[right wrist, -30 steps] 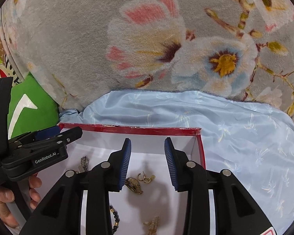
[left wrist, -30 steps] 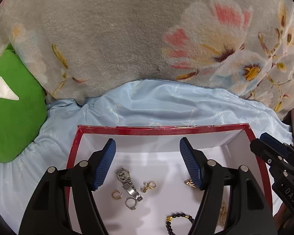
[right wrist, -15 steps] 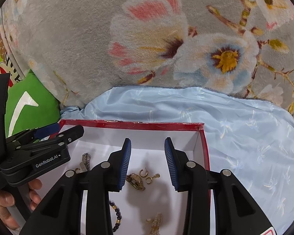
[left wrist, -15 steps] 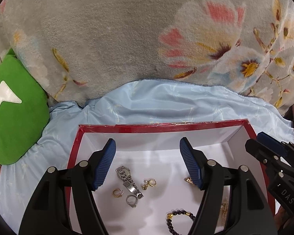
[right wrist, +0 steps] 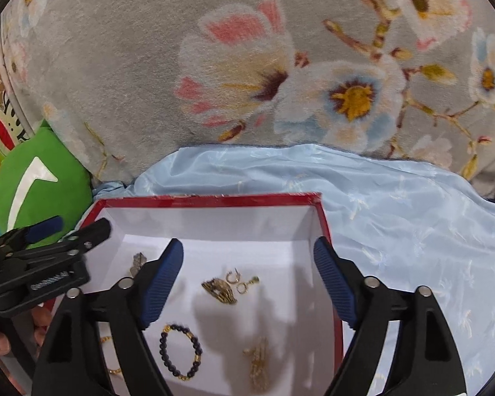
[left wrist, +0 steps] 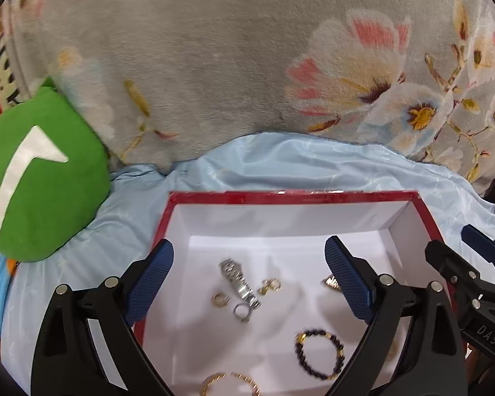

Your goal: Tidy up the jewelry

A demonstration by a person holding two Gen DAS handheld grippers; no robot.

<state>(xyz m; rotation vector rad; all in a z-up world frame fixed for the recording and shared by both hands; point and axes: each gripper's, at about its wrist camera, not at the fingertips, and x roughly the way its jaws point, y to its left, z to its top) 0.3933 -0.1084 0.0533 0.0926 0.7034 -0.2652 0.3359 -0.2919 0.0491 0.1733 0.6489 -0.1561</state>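
Both the left claw and right claw hover spread wide and empty above the red-rimmed box holding loose jewelry, so choosing and pinching one piece, perhaps the beaded bracelet, likely comes next.

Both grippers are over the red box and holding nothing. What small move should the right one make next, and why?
Probably lower the right gripper straight down onto the gold brooch-like piece. Its jaws stand wide open and empty, the piece lies on the box floor almost midway between the fingertips, and the small hoop earrings beside it are close enough to be caught too.
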